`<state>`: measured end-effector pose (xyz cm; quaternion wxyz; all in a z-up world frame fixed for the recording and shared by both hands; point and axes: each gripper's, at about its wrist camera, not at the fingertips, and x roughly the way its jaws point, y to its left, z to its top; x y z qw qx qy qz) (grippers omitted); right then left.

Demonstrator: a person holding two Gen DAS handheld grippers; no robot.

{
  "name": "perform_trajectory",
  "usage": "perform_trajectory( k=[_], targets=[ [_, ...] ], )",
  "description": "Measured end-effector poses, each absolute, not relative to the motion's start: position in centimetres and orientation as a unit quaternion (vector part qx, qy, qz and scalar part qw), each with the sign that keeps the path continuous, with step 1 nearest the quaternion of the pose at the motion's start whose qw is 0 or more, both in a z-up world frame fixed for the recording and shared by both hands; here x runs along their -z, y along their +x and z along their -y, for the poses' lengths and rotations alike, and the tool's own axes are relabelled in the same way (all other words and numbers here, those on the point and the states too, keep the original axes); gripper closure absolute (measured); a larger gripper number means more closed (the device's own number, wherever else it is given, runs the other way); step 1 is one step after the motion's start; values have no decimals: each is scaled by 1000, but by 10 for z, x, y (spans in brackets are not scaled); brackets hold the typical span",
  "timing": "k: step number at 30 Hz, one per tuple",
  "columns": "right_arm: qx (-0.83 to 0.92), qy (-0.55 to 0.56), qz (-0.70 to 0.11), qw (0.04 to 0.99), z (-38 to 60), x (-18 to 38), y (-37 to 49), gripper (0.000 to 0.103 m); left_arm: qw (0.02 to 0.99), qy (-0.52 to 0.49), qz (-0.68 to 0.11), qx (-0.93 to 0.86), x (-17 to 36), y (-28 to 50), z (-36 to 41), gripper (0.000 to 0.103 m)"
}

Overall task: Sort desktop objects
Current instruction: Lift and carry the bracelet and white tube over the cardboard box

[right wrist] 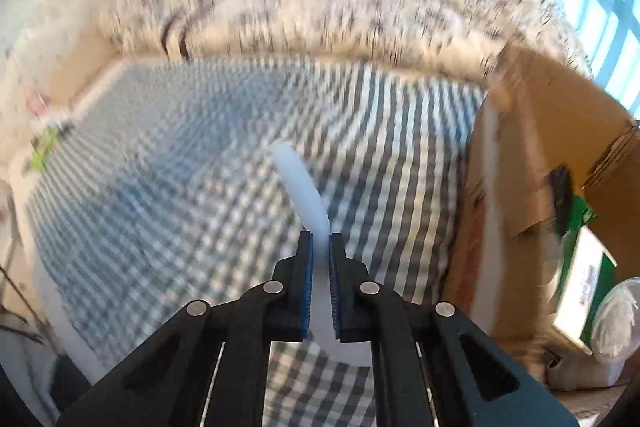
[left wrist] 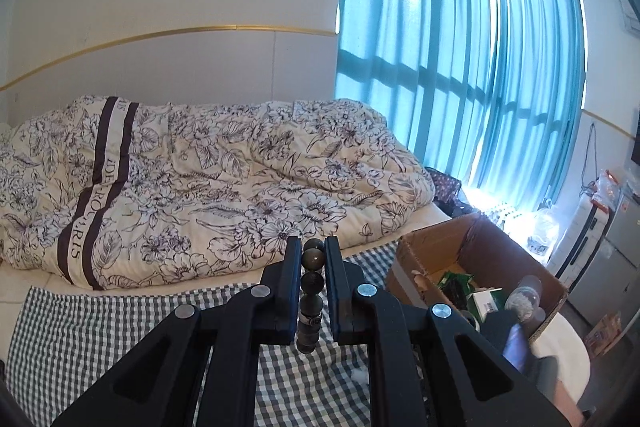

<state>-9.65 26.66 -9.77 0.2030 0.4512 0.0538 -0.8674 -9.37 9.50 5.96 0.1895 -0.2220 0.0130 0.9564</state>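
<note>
Bead bracelet (left wrist: 311, 301): dark round beads, pinched between the two pads of the left gripper (left wrist: 313, 247); the string ran from the fingertips back toward the camera, with a small metal band near its lower beads.
Left gripper: jaws pressed together on the bead bracelet, held above the checked cloth (left wrist: 100, 339) and pointed at the bed.
Ahead of the left gripper: a crumpled floral duvet (left wrist: 208, 187) with a dark lettered stripe, lying past the far edge of the cloth.
Right of the left gripper: an open cardboard box (left wrist: 452, 247) standing on the cloth, holding green-and-white packs and a clear plastic container; teal curtains (left wrist: 460, 67) hung behind it.
White tube (right wrist: 300, 187): a soft white piece, held by its near end between the pads of the right gripper (right wrist: 320, 247) and leaning up and to the left beyond the fingertips; what it was exactly could not be told.
Right gripper: jaws nearly together, clamped on the white tube, above the checked cloth (right wrist: 180, 167); the view was heavily blurred.
Right of the right gripper: the cardboard box (right wrist: 520, 147), just beside the fingers, with a green-and-white pack (right wrist: 584, 267) and a round clear lid inside.
Far left of the right gripper: a small green item at the cloth's edge, too blurred to name.
</note>
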Motion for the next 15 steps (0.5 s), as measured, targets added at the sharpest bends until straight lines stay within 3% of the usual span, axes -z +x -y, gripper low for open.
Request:
perform_trajectory(
  k=[15],
  targets=[
    [952, 274, 20, 137, -324, -13, -53, 96, 216, -184, -24, -959, -88, -82, -129, 92]
  ],
)
